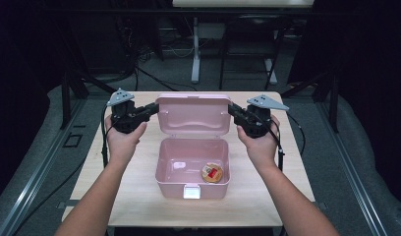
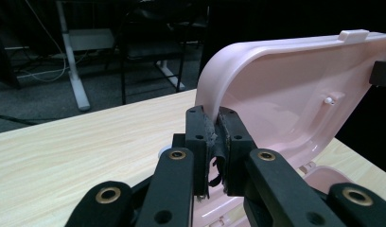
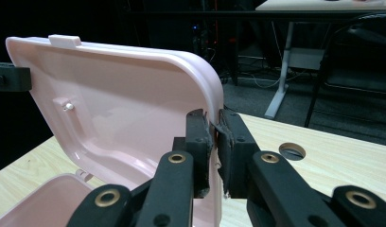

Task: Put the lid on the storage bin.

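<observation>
We see a glossy pink box (image 1: 192,169), its rounded lid (image 1: 193,115) upright, both side edges pinched by left gripper (image 1: 152,109) and right gripper (image 1: 234,110) jaws.

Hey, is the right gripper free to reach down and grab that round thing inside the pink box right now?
Probably not yet. The right gripper is clamped on the open lid's edge. The round thing lies uncovered in the pink box, so once the gripper lets go, the way down looks free.

Probably a lab, dark curtains (image 1: 21,73), floor cables (image 1: 159,78)
</observation>
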A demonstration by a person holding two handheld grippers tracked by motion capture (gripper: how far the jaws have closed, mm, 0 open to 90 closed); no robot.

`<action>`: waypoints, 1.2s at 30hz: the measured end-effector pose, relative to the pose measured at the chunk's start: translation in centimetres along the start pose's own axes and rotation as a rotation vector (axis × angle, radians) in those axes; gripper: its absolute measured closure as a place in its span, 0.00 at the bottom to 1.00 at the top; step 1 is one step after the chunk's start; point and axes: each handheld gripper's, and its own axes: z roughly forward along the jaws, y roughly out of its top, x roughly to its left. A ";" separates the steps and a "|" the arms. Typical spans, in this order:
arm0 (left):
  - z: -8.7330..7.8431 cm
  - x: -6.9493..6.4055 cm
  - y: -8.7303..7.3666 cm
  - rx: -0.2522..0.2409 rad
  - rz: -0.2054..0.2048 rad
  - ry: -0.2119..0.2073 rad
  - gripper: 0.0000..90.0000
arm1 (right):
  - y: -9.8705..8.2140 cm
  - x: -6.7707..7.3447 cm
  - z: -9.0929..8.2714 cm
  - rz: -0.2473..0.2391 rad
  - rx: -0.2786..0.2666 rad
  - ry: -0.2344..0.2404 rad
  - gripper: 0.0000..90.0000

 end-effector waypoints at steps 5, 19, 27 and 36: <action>-0.3 -0.2 -0.1 0.001 0.005 -0.003 0.93 | 0.0 0.2 -0.4 -0.009 0.003 0.003 0.91; -1.2 -0.8 -0.5 -0.001 0.010 -0.016 0.91 | -0.4 0.6 -1.2 -0.023 0.004 0.014 0.90; -1.9 -1.1 -0.9 -0.001 0.020 -0.032 0.90 | -0.9 0.8 -1.9 -0.029 0.001 0.029 0.90; -2.5 -1.4 -1.1 0.012 0.025 -0.035 0.89 | -1.1 1.0 -2.4 -0.021 0.009 0.045 0.88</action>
